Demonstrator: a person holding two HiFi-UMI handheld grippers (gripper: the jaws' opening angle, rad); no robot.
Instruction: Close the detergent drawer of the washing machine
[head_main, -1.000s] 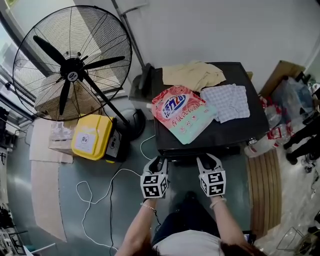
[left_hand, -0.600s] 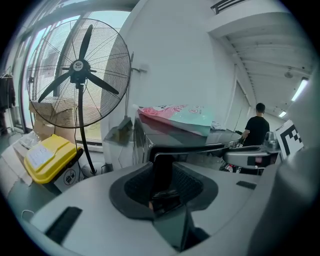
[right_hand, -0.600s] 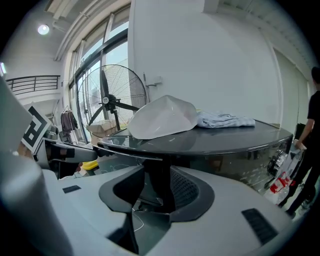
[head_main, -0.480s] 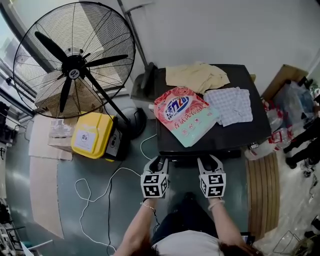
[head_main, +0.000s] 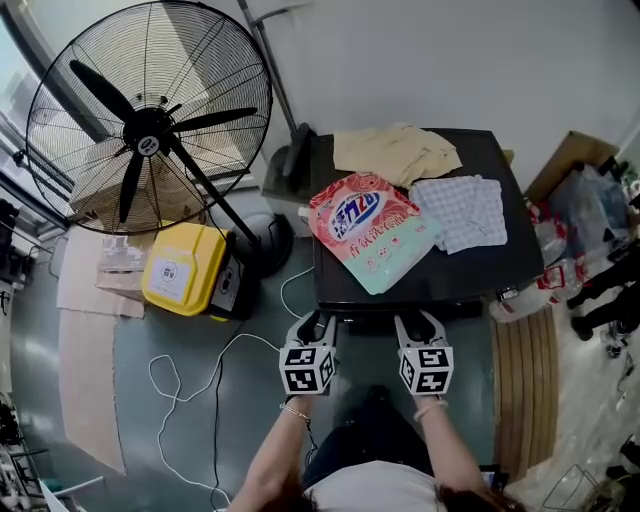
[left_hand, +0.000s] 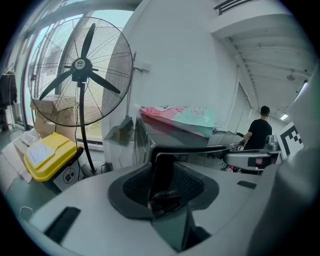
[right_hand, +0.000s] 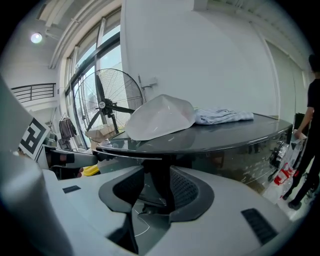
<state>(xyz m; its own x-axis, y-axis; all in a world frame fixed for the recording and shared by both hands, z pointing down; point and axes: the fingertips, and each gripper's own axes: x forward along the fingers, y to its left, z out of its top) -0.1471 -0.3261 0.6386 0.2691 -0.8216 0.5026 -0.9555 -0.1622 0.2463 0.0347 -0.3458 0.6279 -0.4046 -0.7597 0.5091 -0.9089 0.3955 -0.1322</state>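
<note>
1. The washing machine (head_main: 500, 255), with a black top, is seen at centre right of the head view. A pink-and-teal detergent bag (head_main: 372, 232) is laid on the top, with a beige cloth (head_main: 395, 152) behind it and a checked cloth (head_main: 462, 210) to its right.
2. The detergent drawer (head_main: 375, 316) is located as a dark strip under the machine's front top edge, at lower centre of the frame between the two grippers. How far in it sits cannot be told.
3. The left gripper (head_main: 313, 323) is held at the front edge, at the strip's left end. Its jaws have just been opening and are set partly apart. A dark upright edge of the machine front is seen between the pads, and no clamping is seen.
4. The right gripper (head_main: 420, 321) is held at the same edge, further right. Its jaws have just been opening and are spread wide. A dark edge is seen between them with a gap beside it, so nothing is gripped.
5. A pedestal fan (head_main: 150, 125) is seen at upper left, with a yellow container (head_main: 185, 270) below it. A white cable (head_main: 215, 385) is laid on the floor at lower left.
</note>
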